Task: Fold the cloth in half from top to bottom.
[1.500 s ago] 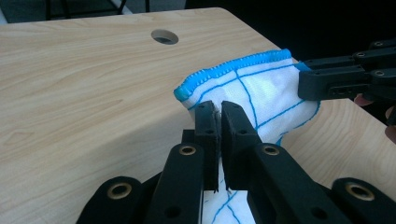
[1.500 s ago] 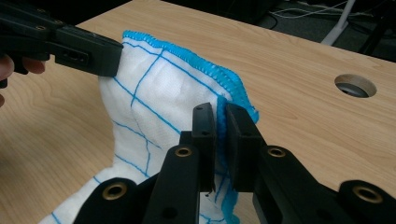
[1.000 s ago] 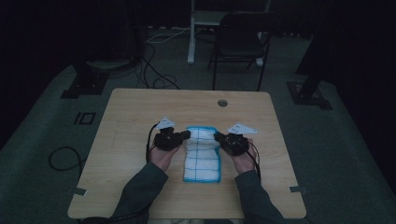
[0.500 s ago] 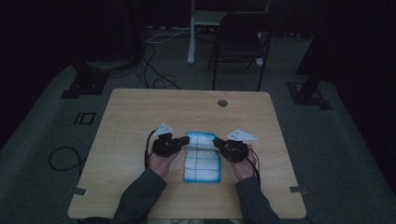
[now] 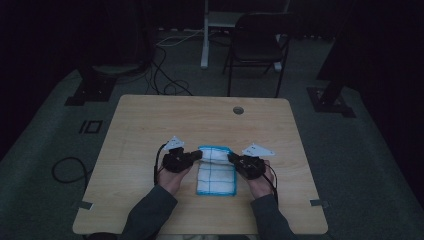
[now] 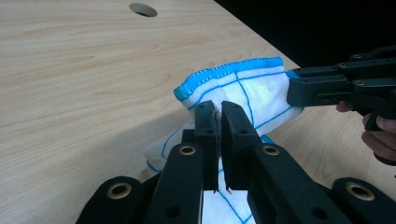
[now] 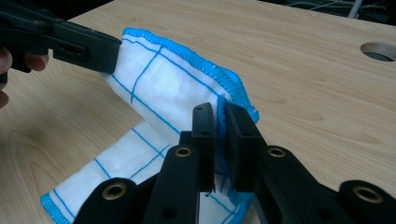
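**Both grippers clamped on one cloth**

Left gripper and right gripper are each seen with jaws pressed together on a corner of the cloth. One cloth is counted — white, crossed by thin blue lines, edged in bright blue stitching. Its far edge is held raised between the two grippers, folded back over the rest, which lies flat on the wooden table between the two hands. Two grippers are counted — one per hand.
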Demonstrator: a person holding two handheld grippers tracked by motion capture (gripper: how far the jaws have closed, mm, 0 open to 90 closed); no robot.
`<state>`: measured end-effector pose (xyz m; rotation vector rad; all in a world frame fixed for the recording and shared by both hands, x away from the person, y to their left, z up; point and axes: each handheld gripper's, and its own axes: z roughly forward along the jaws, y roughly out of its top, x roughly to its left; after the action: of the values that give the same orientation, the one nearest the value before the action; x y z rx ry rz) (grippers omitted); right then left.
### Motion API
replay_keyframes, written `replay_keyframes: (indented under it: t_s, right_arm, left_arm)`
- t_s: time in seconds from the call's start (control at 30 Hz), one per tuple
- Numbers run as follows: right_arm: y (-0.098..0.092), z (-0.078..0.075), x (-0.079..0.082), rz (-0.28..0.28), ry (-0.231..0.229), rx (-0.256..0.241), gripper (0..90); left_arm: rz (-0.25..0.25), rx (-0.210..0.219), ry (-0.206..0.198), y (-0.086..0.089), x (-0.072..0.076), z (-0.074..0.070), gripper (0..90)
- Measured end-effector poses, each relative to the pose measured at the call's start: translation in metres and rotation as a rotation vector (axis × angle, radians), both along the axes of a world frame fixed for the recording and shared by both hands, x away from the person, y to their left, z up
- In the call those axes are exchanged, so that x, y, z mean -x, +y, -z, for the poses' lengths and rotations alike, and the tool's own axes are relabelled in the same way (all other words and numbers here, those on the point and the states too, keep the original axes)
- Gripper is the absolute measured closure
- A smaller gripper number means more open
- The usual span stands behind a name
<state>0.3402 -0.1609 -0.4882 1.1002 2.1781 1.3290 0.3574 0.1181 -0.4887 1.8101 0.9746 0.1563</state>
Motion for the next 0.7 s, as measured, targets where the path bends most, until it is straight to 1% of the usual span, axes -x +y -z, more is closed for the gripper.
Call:
replay_keyframes:
  t_s: [0.47,0.7]
  right_arm:
    - [0.001,0.012,0.013,-0.005,0.013,0.000,83.5]
    - [0.000,0.018,0.019,-0.003,0.018,0.002,83.6]
  left_arm:
    - [0.006,0.000,0.030,0.002,0.011,0.014,86.5]
    - [0.005,0.009,0.047,0.001,0.016,0.021,86.5]
